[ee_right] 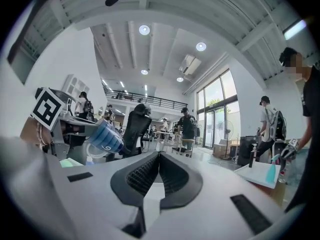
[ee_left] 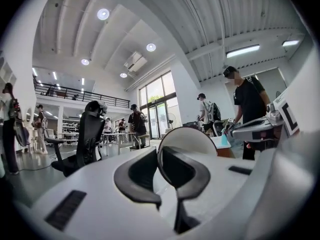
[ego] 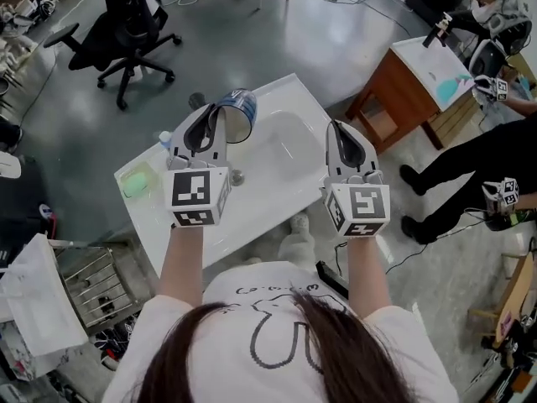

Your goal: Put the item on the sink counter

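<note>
A blue cup (ego: 239, 113) hangs tilted on its side over the back of the white sink counter (ego: 277, 208). My left gripper (ego: 220, 112) is shut on its rim. In the left gripper view the cup's pale inside (ee_left: 189, 137) fills the space ahead, with the rim pinched where the left gripper (ee_left: 159, 156) closes. My right gripper (ego: 337, 128) hovers over the counter's right side, shut with nothing in it. In the right gripper view the right gripper (ee_right: 159, 157) has its ribbed pads pressed together, and the blue cup (ee_right: 103, 136) shows off to the left.
A green soap bar (ego: 137, 181) and a small bottle (ego: 165, 139) sit on the counter's left end. A drain fitting (ego: 237, 176) lies by the basin. A wooden cabinet (ego: 401, 91) stands right, an office chair (ego: 126, 23) behind, a wire rack (ego: 96, 288) left. A person (ego: 470, 162) stands at right.
</note>
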